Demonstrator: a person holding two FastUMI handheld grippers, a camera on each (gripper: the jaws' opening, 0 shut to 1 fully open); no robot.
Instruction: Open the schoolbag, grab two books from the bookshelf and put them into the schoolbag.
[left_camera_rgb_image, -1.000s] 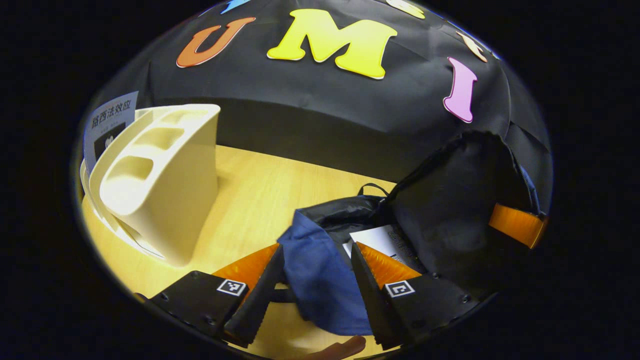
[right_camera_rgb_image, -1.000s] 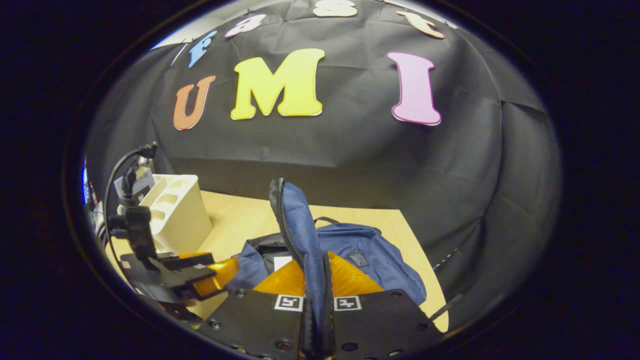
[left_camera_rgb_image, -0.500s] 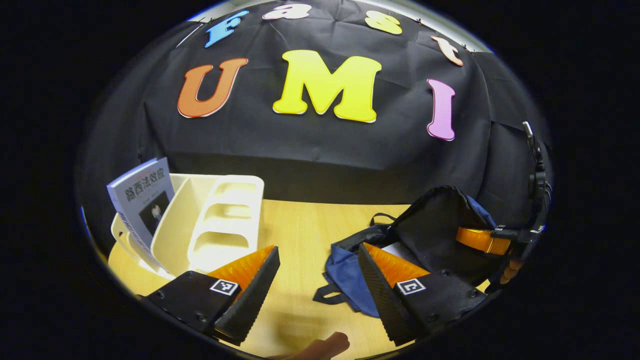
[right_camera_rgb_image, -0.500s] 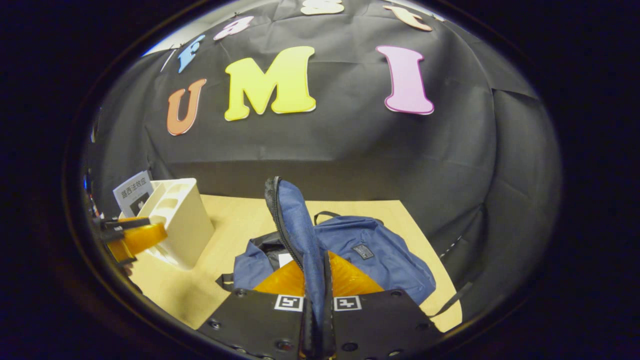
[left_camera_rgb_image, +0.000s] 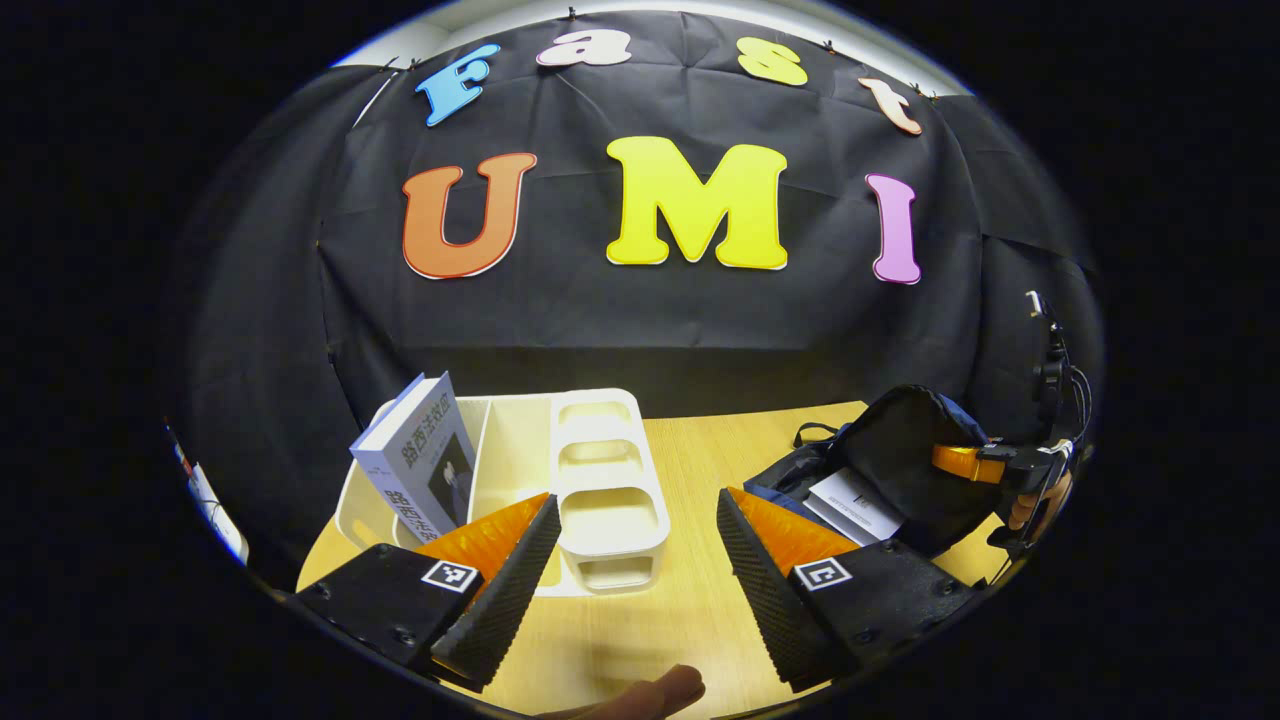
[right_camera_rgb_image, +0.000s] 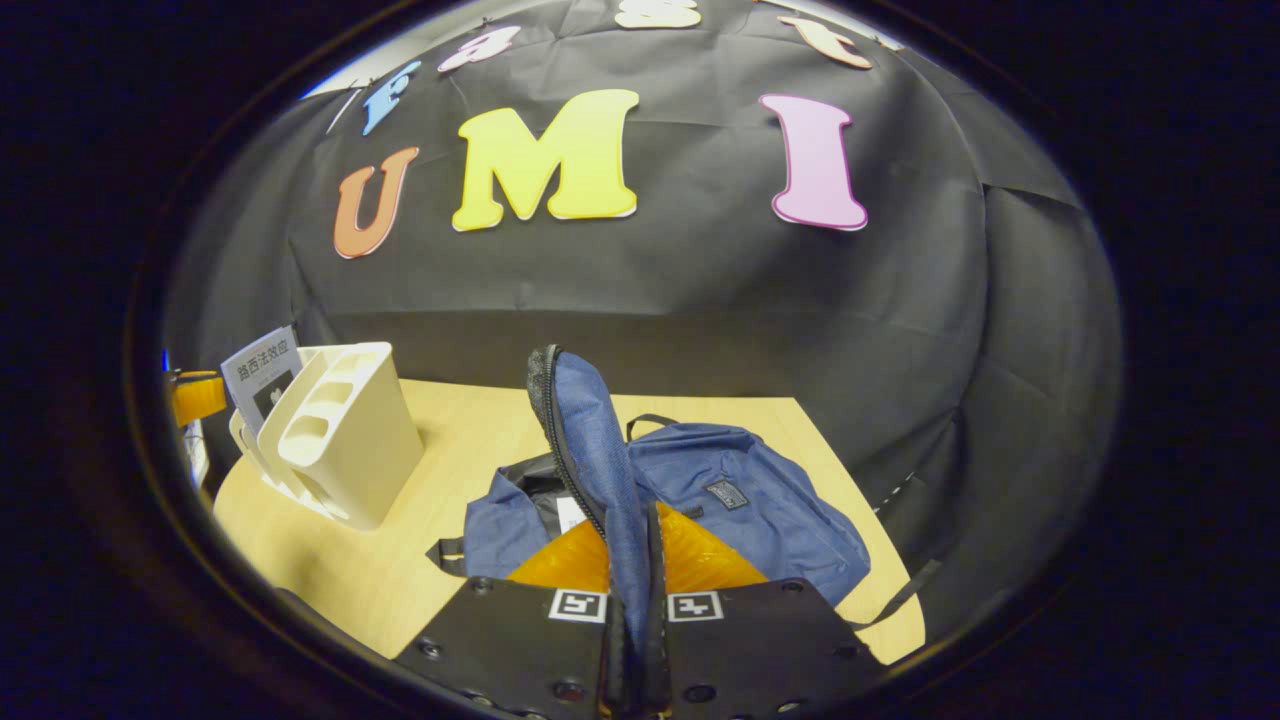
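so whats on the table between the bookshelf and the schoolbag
Nothing: in the left gripper view, bare wooden table lies between the bookshelf and the schoolbag. The right gripper view shows the same bare stretch.

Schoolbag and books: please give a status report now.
Left gripper open, facing bookshelf. Right gripper shut on schoolbag flap. One book in schoolbag, one book in bookshelf. Nothing in the way.

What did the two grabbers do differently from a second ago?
The open left gripper pulled back from the mouth of the blue fabric schoolbag and swung toward the cream plastic bookshelf, where a grey-covered book leans. It took hold of nothing. The right gripper stayed shut on the schoolbag's zipped flap, holding it up. A white book stayed inside the bag.
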